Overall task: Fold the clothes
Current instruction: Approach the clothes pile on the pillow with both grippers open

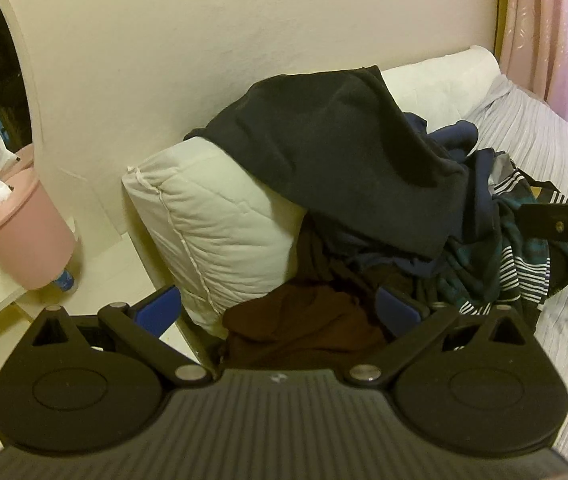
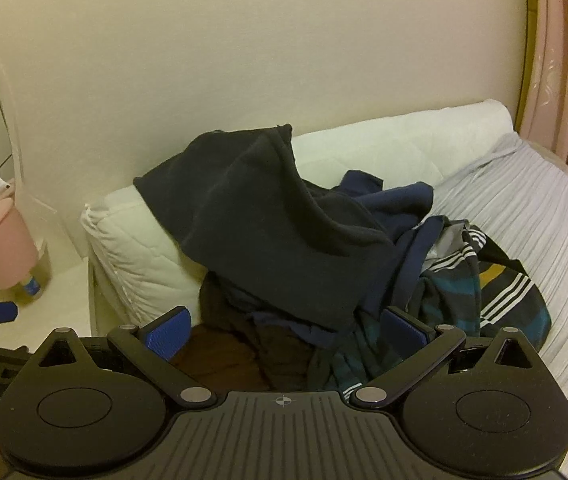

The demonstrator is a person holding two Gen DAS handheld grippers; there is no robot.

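Left wrist: both hand-held grippers (image 1: 280, 312) (image 2: 285, 330) hover splayed, seemingly above clothes pile (image 1: 363, 200).

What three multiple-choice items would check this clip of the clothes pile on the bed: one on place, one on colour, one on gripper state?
1. Where does the dark charcoal fleece garment lie?
A. Draped over the white quilted pillow and the pile
B. On the floor
C. In the curtain

2. What colour is the round tissue holder on the side table?
A. Green
B. Pink
C. Black

3. How do the left gripper and right gripper stand?
A. Both shut on cloth
B. One holds the pillow
C. Both open, holding nothing

Answers: 1 A, its upper edge rests on the pillow top; 2 B, its body is pale pink; 3 C, blue pads stand wide apart in both wrist views.
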